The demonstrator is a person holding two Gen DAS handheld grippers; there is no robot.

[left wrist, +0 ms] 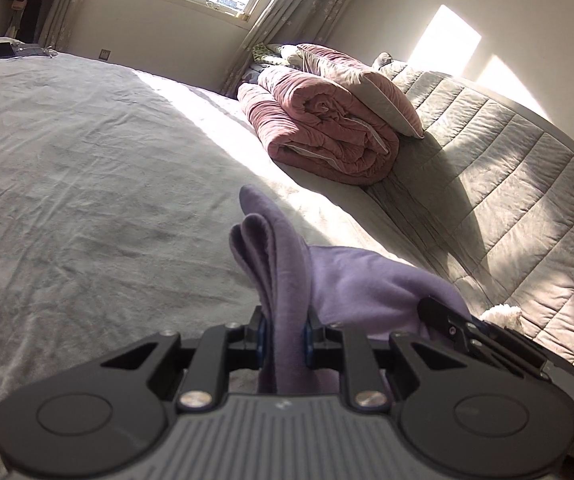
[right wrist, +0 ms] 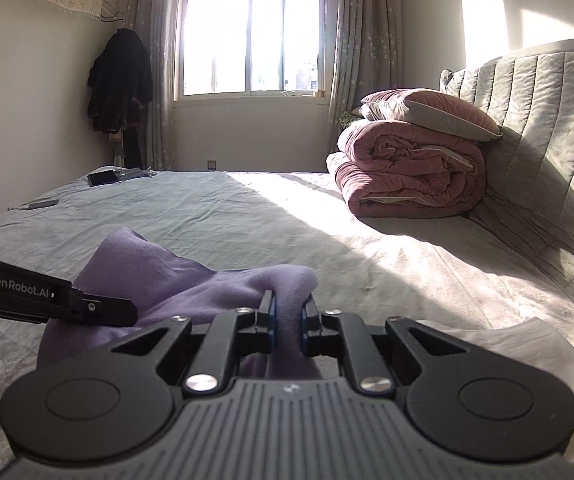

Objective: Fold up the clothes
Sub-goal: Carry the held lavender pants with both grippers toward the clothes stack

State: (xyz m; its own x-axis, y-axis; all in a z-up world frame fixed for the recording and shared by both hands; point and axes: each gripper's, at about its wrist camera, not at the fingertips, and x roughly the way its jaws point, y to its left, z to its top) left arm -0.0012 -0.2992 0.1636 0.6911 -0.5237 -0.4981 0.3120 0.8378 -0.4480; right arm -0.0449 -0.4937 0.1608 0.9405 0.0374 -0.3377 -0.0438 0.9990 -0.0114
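A lilac fleece garment [left wrist: 359, 280] hangs bunched between my two grippers above the grey bed sheet [left wrist: 87, 184]. My left gripper [left wrist: 285, 330] is shut on a folded edge of it, and several layers of cloth stick up past the fingers. My right gripper [right wrist: 287, 320] is shut on another fold of the same garment [right wrist: 167, 276]. The right gripper's fingers [left wrist: 459, 324] show at the lower right of the left wrist view. The left gripper [right wrist: 67, 302] reaches in from the left of the right wrist view, close beside the cloth.
A rolled pink quilt [right wrist: 411, 172] with a pillow [right wrist: 431, 114] on top lies against the quilted headboard [right wrist: 547, 140]. A phone [right wrist: 103, 178] and a dark flat item [right wrist: 43, 204] lie at the bed's far left. A white cloth [right wrist: 527, 344] lies at lower right. Dark clothes [right wrist: 119, 80] hang by the window.
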